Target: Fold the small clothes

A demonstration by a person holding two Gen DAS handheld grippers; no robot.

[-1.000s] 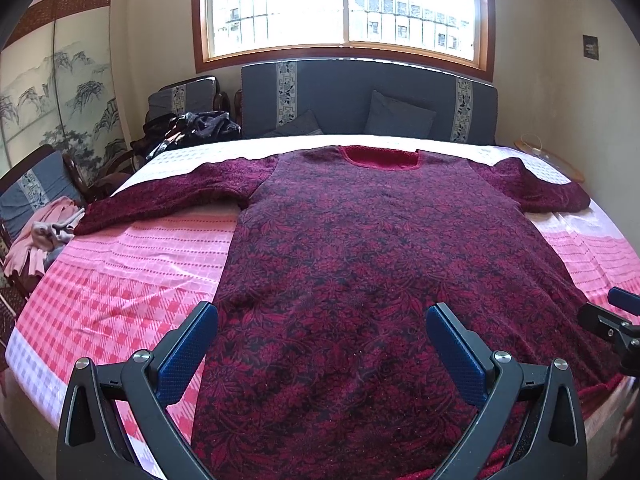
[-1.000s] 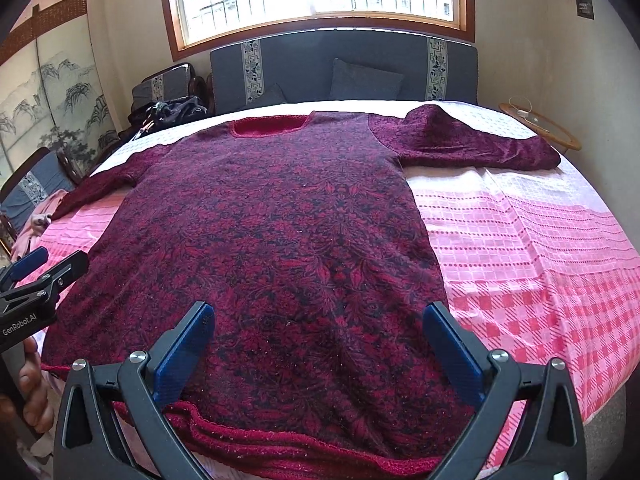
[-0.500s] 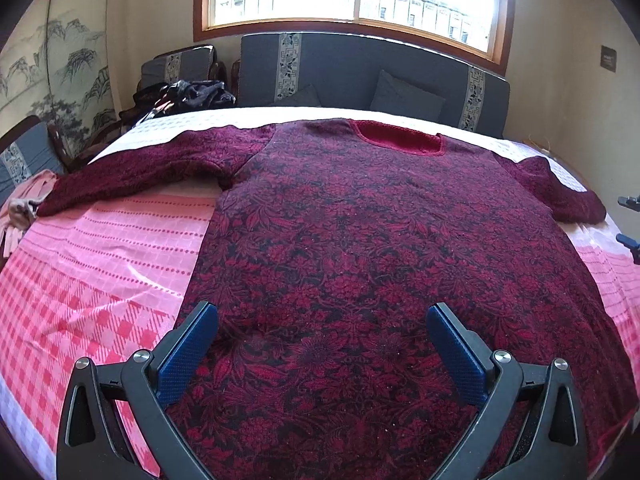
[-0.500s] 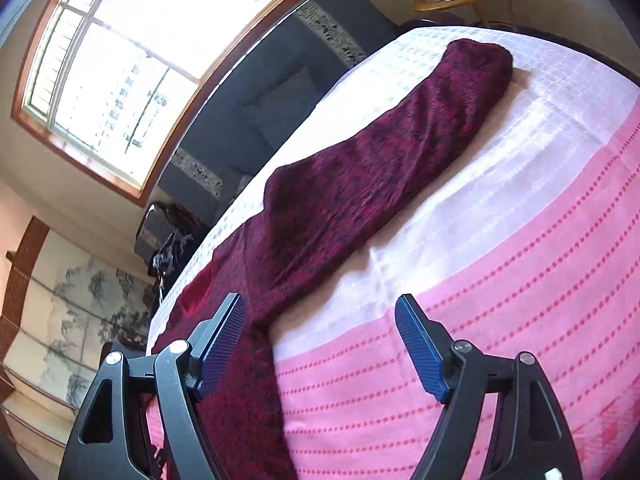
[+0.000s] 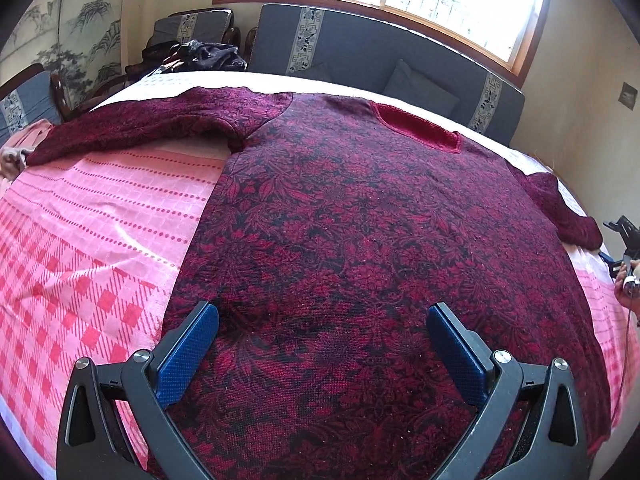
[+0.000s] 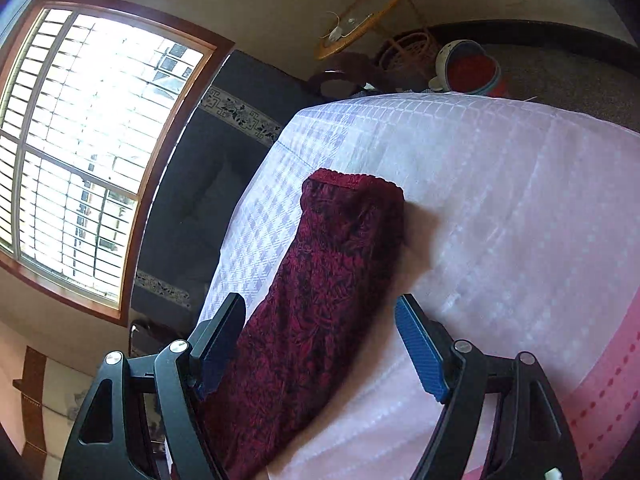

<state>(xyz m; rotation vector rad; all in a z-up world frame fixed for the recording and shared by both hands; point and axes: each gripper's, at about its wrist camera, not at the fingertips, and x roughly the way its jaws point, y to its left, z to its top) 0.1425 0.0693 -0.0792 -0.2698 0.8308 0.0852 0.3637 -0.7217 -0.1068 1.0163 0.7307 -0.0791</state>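
Compared with a second earlier, the right gripper (image 6: 320,344) had left the sweater's hem and travelled to the far right sleeve (image 6: 340,260), its view rolled so that the window (image 6: 80,140) stood tilted on the left; its jaws, fully spread before, had narrowed partway and then held, standing astride the sleeve with the left finger (image 6: 222,336) close against the fabric and the right pad (image 6: 420,352) clear of it over the pale bedspread (image 6: 500,220), so nothing was pinched yet. The left gripper (image 5: 322,344) had dropped lower and nearer over the lower body of the dark red floral sweater (image 5: 360,240), and its jaws were as wide as before, holding nothing. The sweater itself lay flat on the pink checked bed cover (image 5: 80,260), unchanged, neckline (image 5: 416,128) toward the grey sofa (image 5: 380,52), left sleeve (image 5: 152,124) stretched out to the side. At the right edge of the left wrist view, the other gripper's black frame (image 5: 624,232) and part of a hand (image 5: 630,280) now showed beside the right cuff, where earlier they sat down by the hem. A rattan side table (image 6: 364,16) and a basket (image 6: 408,52) stood beyond the bed corner. No brand or writing could be read in the current views; the lettering seen a second ago on the gripper was out of sight.
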